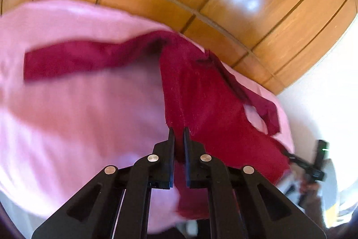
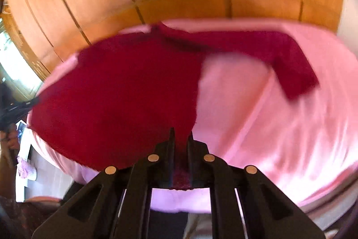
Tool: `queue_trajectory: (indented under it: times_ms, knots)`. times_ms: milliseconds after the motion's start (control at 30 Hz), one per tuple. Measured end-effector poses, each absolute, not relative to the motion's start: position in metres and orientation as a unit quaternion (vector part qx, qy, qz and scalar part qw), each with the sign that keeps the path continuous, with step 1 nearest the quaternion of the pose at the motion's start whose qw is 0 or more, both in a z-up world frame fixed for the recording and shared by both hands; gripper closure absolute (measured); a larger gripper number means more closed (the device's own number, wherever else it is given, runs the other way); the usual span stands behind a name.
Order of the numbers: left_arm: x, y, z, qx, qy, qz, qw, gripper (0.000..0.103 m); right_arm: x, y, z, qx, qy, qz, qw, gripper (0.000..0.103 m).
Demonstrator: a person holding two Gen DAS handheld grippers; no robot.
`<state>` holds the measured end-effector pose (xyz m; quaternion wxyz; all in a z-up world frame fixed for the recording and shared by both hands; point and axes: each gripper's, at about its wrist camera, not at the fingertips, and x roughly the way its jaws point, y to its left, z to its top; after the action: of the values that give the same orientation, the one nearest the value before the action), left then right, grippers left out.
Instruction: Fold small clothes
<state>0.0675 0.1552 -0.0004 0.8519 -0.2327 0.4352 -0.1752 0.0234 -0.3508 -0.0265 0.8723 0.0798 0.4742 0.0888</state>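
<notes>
Gripping the hem of the red sweater [image 1: 201, 93], the left gripper [image 1: 179, 133] at lower centre has its fingers clenched on fabric; the garment runs up across the pink bed [image 1: 78, 115], w/ one sleeve stretching left.

Right wrist view: right gripper [image 2: 181, 136], lower centre, likewise clamps the hem. Keep both corners level & taut, then lay the hem over evenly.

Left gripper [image 1: 179, 133] angled downward, jaws clamped on cloth [image 1: 201, 93]. Right gripper [image 2: 181, 136] pitched steeper, jaws likewise pinched on the cloth's edge. Both views motion-blurred.
</notes>
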Motion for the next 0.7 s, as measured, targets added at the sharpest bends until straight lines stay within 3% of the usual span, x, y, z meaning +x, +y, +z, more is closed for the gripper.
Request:
queue_trajectory:
  times_ms: [100,233,300,400,467,500,567,667,700]
  knots:
    - [0.045,0.151,-0.015,-0.189,0.454,-0.132,0.861,0.101,0.016,-0.358,-0.063,0.084,0.517,0.06,0.85,0.096]
    - [0.034,0.169,-0.051,-0.264,0.482,-0.129,0.826,0.1,0.014,-0.352,-0.086,0.071,0.535,0.055,0.84,0.096]
    - [0.029,0.169,-0.062,-0.282,0.482,-0.123,0.821,0.07,0.015,-0.349,-0.091,0.052,0.537,0.046,0.841,0.096]
    - [0.024,0.161,-0.075,-0.332,0.471,-0.143,0.805,0.049,0.013,-0.347,-0.091,0.046,0.538,0.038,0.841,0.095]
    - [0.02,0.153,-0.083,-0.326,0.474,-0.141,0.806,0.049,0.012,-0.347,-0.094,0.044,0.54,0.037,0.84,0.095]
    - [0.021,0.146,-0.086,-0.31,0.479,-0.135,0.81,0.053,0.012,-0.346,-0.095,0.042,0.541,0.036,0.839,0.095]
    - [0.025,0.128,-0.098,-0.292,0.507,-0.161,0.795,0.076,0.018,-0.34,-0.098,0.039,0.541,0.033,0.839,0.095]
    - [0.024,0.111,-0.104,-0.265,0.516,-0.176,0.795,0.076,0.017,-0.342,-0.095,0.045,0.539,0.035,0.841,0.095]
    - [0.025,0.107,-0.105,-0.259,0.518,-0.181,0.795,0.087,0.017,-0.341,-0.094,0.044,0.539,0.036,0.841,0.095]
